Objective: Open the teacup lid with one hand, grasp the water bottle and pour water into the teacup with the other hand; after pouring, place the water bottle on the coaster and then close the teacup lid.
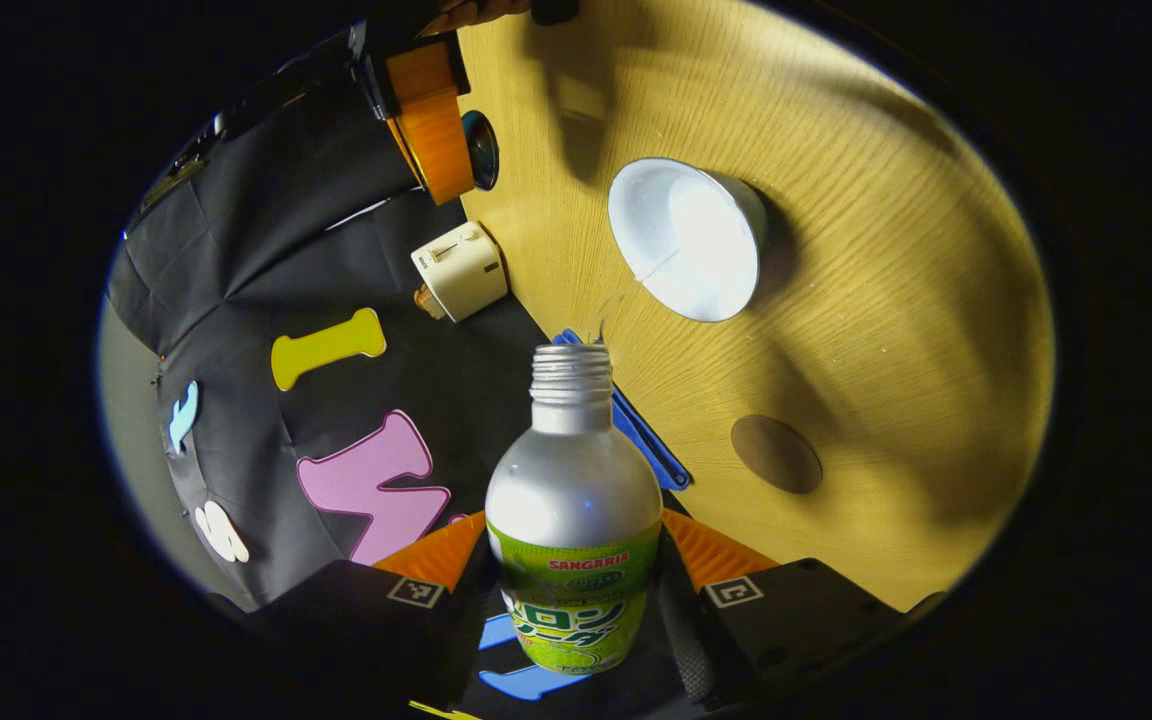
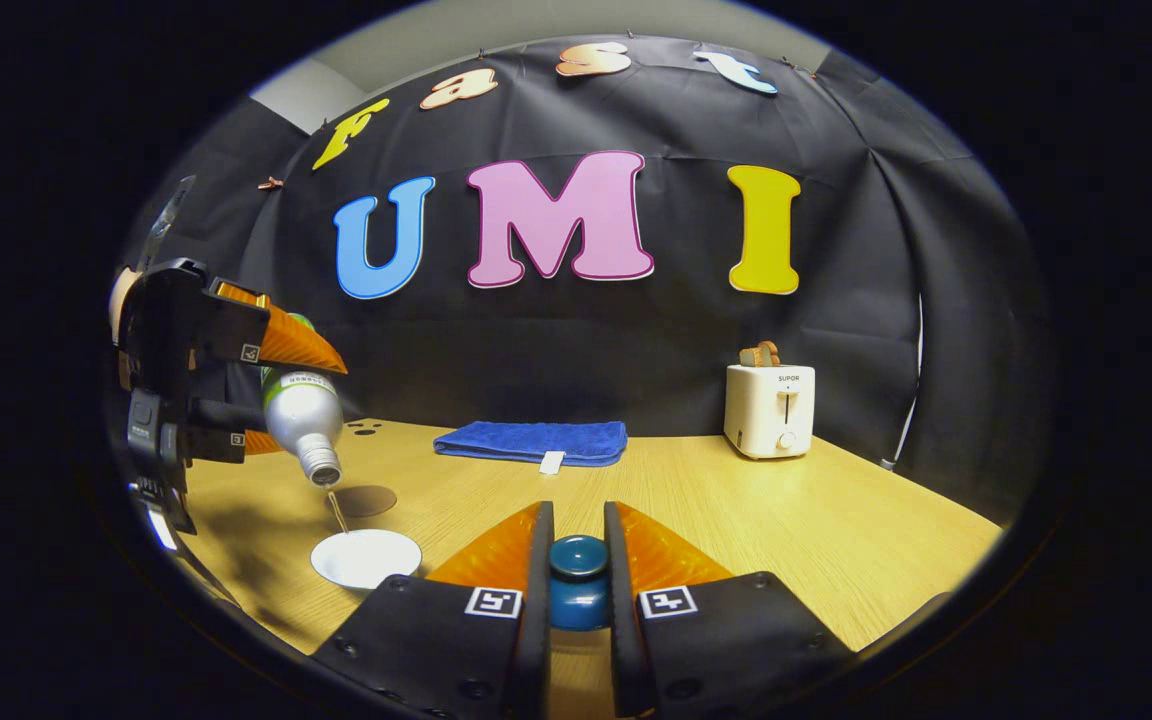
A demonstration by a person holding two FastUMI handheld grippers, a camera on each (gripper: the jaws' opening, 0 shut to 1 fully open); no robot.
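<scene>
The left hand-held gripper [image 1: 576, 590], clamped on the tilted bottle [image 1: 574, 520], pours thinly at the cup [image 1: 686, 240] rim upper centre, risking spills, while the right hand-held gripper [image 2: 577, 560] pinches the lid [image 2: 577, 580].

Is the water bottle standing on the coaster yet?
No, the left gripper holds the water bottle tilted over the teacup, apart from the coaster.
</scene>
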